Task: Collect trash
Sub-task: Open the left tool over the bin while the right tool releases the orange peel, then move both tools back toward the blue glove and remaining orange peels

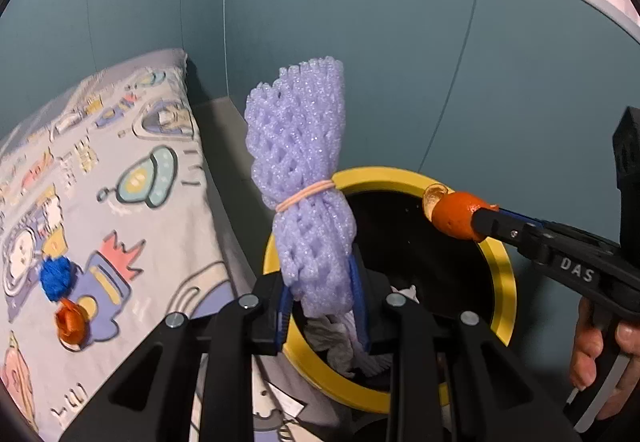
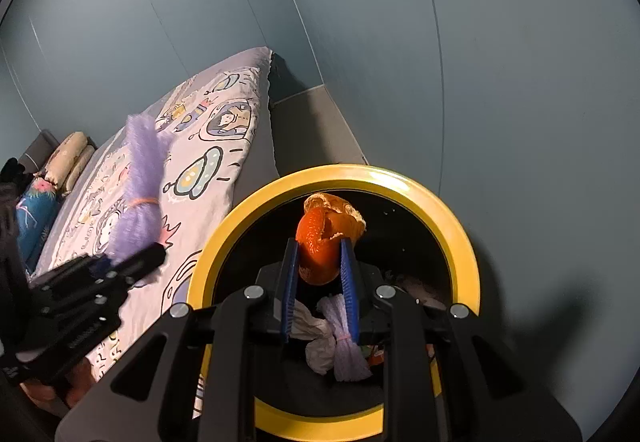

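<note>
My left gripper [image 1: 320, 302] is shut on a purple foam fruit net [image 1: 308, 182] tied with a rubber band, held upright above the left rim of the yellow-rimmed black bin [image 1: 500, 266]. My right gripper [image 2: 319, 274] is shut on an orange peel [image 2: 324, 238] directly over the bin's opening [image 2: 456, 226]. The peel also shows in the left wrist view [image 1: 454, 218], and the net in the right wrist view [image 2: 138, 194]. Inside the bin lie white tissue [image 2: 316, 338] and another foam net [image 2: 346, 354].
A bed with a cartoon-print cover [image 1: 132, 210] stands left of the bin. On it lie a blue scrap [image 1: 56, 278] and an orange scrap [image 1: 70, 324]. Pillows [image 2: 68, 158] sit at the bed's far end. A teal wall [image 1: 400, 62] stands behind the bin.
</note>
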The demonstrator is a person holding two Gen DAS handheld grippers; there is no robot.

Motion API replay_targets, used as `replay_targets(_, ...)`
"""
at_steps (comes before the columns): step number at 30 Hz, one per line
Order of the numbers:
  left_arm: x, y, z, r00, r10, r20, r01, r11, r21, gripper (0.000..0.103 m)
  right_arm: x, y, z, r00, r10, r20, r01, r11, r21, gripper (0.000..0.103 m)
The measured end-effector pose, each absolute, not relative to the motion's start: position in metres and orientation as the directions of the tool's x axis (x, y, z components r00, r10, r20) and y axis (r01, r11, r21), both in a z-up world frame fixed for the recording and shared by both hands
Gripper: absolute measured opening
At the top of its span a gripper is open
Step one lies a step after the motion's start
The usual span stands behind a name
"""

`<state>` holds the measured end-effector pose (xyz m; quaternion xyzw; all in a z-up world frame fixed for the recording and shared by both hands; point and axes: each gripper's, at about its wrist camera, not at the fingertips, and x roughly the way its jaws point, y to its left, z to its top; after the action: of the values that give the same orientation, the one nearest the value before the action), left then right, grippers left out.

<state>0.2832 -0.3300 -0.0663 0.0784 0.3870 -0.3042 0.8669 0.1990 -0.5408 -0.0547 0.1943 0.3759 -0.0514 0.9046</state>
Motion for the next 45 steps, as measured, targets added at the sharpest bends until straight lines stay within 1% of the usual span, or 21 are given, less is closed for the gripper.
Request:
replay_targets(8,0.287,-0.336,-0.077,0.497,-0.453,-0.740,0.582,0.806,-0.102,0.025,0.201,-0.548,-0.058,0.711,0.060,-0.701,0.265,0.900,0.345,0.021)
replay_targets(10,0.289,-0.336,-0.077,0.491,-0.458,-0.741,0.582,0.805,-0.112,0.032,0.201,-0.551,-0.058,0.709,0.056,-0.703,0.276,0.895,0.350,0.021)
replay_targets(11,0.290,-0.336,-0.078,0.489,-0.458,-0.743,0.582,0.805,-0.114,0.033,0.200,-0.553,-0.057,0.711,0.054,-0.701,0.281,0.892,0.354,0.021)
replay_targets(12,0.291,-0.335,-0.078,0.488,-0.456,-0.744,0.578,0.808,-0.116,0.038,0.200,-0.554,-0.057,0.711,0.049,-0.702,0.286,0.891,0.353,0.021)
replay_targets(13,0.292,-0.334,-0.078,0.489,-0.456,-0.743,0.574,0.810,-0.119,0.048,0.199,-0.554,-0.056,0.710,0.043,-0.703,0.293,0.890,0.350,0.022)
replay_targets(14,0.292,-0.333,-0.078,0.485,-0.462,-0.743,0.570,0.811,-0.132,0.052,0.197,-0.555,-0.055,0.712,0.037,-0.702,0.298,0.889,0.348,0.023)
replay_targets(15,0.292,-0.331,-0.077,0.480,-0.469,-0.742,0.568,0.810,-0.145,0.061,0.196,-0.557,-0.053,0.713,0.030,-0.701,0.304,0.887,0.348,0.029)
replay_targets(16,0.292,-0.330,-0.076,0.474,-0.479,-0.739,0.568,0.808,-0.159,0.063,0.194,-0.557,-0.052,0.715,0.024,-0.698,0.311,0.884,0.349,0.037)
replay_targets(17,0.292,-0.329,-0.075,0.475,-0.480,-0.738,0.569,0.807,-0.158,0.064,0.192,-0.558,-0.051,0.718,0.022,-0.695,0.314,0.881,0.353,0.040)
replay_targets(21,0.292,-0.322,-0.073,0.487,-0.472,-0.735,0.549,0.820,-0.162,0.072,0.184,-0.559,-0.045,0.729,-0.016,-0.684,0.335,0.880,0.336,0.042)
replay_targets(23,0.295,-0.315,-0.071,0.488,-0.471,-0.735,0.534,0.827,-0.175,0.074,0.180,-0.559,-0.042,0.736,-0.014,-0.676,0.334,0.877,0.345,0.046)
replay_targets(25,0.298,-0.306,-0.069,0.509,-0.454,-0.731,0.513,0.842,-0.165,0.078,0.177,-0.558,-0.038,0.744,-0.015,-0.668,0.331,0.877,0.349,0.048)
replay_targets(26,0.300,-0.302,-0.069,0.515,-0.449,-0.731,0.505,0.847,-0.164,0.079,0.177,-0.557,-0.037,0.747,-0.014,-0.665,0.327,0.879,0.348,0.050)
replay_targets(27,0.302,-0.298,-0.068,0.519,-0.444,-0.731,0.497,0.852,-0.165,0.079,0.176,-0.555,-0.036,0.751,-0.010,-0.660,0.320,0.880,0.351,0.053)
replay_targets(29,0.308,-0.286,-0.067,0.523,-0.432,-0.735,0.478,0.862,-0.166,0.079,0.176,-0.550,-0.034,0.762,0.005,-0.648,0.302,0.882,0.363,0.057)
replay_targets(31,0.314,-0.274,-0.066,0.533,-0.412,-0.739,0.457,0.875,-0.158,0.079,0.177,-0.543,-0.030,0.769,0.021,-0.638,0.281,0.886,0.368,0.064)
replay_targets(35,0.326,-0.245,-0.063,0.565,-0.372,-0.736,0.405,0.903,-0.145,0.079,0.181,-0.524,-0.022,0.779,0.054,-0.625,0.229,0.903,0.363,0.069)
replay_targets(40,0.347,-0.204,-0.066,0.602,-0.309,-0.737,0.325,0.937,-0.128,0.079,0.194,-0.494,-0.013,0.780,0.094,-0.618,0.163,0.924,0.345,0.079)
replay_targets(45,0.370,-0.158,-0.073,0.625,-0.227,-0.747,0.245,0.965,-0.088,0.079,0.209,-0.459,-0.008,0.768,0.122,-0.628,0.102,0.946,0.308,0.083)
